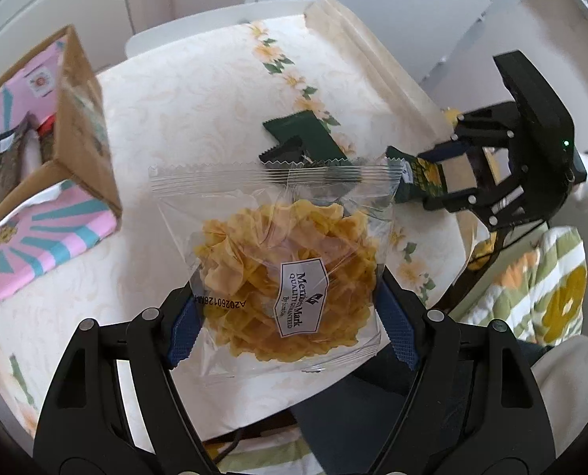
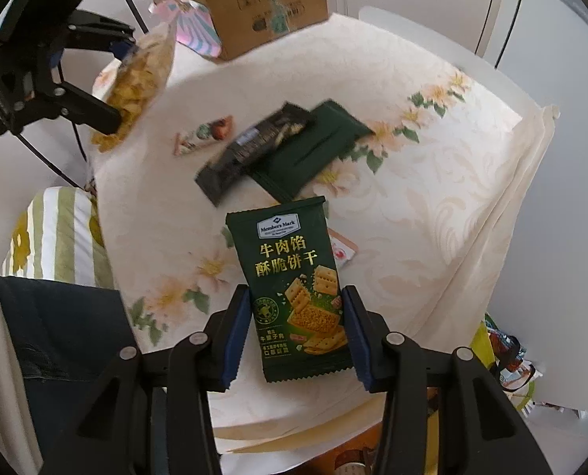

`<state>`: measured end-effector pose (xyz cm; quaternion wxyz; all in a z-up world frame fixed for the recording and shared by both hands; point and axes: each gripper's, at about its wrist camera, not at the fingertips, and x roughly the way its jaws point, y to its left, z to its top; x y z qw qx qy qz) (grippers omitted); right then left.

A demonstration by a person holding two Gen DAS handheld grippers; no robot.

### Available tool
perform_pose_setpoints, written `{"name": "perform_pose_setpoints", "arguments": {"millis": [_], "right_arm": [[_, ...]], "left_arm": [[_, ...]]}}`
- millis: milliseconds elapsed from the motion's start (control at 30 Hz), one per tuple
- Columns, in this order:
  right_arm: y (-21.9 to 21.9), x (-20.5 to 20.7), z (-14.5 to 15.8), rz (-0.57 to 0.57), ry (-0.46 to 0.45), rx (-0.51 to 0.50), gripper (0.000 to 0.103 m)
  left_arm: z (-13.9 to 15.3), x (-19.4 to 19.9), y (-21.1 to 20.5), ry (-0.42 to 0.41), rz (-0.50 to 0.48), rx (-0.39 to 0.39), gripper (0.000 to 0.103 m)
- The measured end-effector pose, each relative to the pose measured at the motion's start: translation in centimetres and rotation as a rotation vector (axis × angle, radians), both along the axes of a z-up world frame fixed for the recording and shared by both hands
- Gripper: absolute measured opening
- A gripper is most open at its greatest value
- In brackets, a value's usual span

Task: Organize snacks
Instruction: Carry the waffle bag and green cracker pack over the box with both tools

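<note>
My left gripper (image 1: 290, 332) is shut on a clear bag of golden waffle crisps (image 1: 286, 273), its blue pads pressing the bag's two sides. That bag (image 2: 135, 75) hangs above the table's left edge in the right wrist view. Between the blue pads of my right gripper (image 2: 297, 336) sits a dark green cracker packet (image 2: 294, 289), and both pads touch its edges over the floral tablecloth (image 2: 432, 206). The left wrist view shows the right gripper (image 1: 458, 170) at the table's right edge with the green packet (image 1: 410, 182) sticking out of it.
An open cardboard box (image 1: 84, 118) with pink and teal flaps stands at the table's far side and holds dark packets. A black packet (image 2: 250, 146), a dark green packet (image 2: 317, 150), a small candy (image 2: 203, 134) and a white sachet (image 2: 343, 253) lie mid-table. A striped cushion (image 2: 52, 237) lies beside the table.
</note>
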<state>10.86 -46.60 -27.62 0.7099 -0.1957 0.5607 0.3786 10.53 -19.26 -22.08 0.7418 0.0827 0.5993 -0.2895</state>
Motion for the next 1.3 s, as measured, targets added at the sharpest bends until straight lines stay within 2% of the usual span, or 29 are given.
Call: {"name": "perform_pose_setpoints", "arguments": {"millis": [267,533,667,800,933,1200,1300], "right_arm": [[1.5,2.3,5.2,-0.108,0.005,0.119,0.042],[9.4,5.7,11.0,-0.173,-0.106,0.181,0.042],[13.5,8.1,12.7,-0.224,-0.128,0.222,0.042],[17.4,10.5,13.8,-0.266,-0.133,0.259,0.042],[21.0,11.9,14.0,-0.318,-0.119,0.285,0.042],[25.8,13.7,12.0,-0.453,-0.055,0.292,0.042],[26.4,14.0,11.1,-0.492,-0.032,0.289,0.042]], "left_arm": [[5.0,1.4,4.1,-0.086,0.142,-0.038,0.076],[10.4,6.7,12.2,-0.204,0.272,-0.034,0.076],[11.5,10.2,16.6,-0.232,0.325,0.013,0.076],[11.2,13.2,20.4,-0.226,0.369,0.059,0.076],[9.1,16.0,23.6,-0.19,0.39,0.09,0.076],[3.3,18.8,25.8,-0.078,0.382,0.105,0.076],[2.5,19.0,26.4,-0.071,0.375,0.106,0.076]]}}
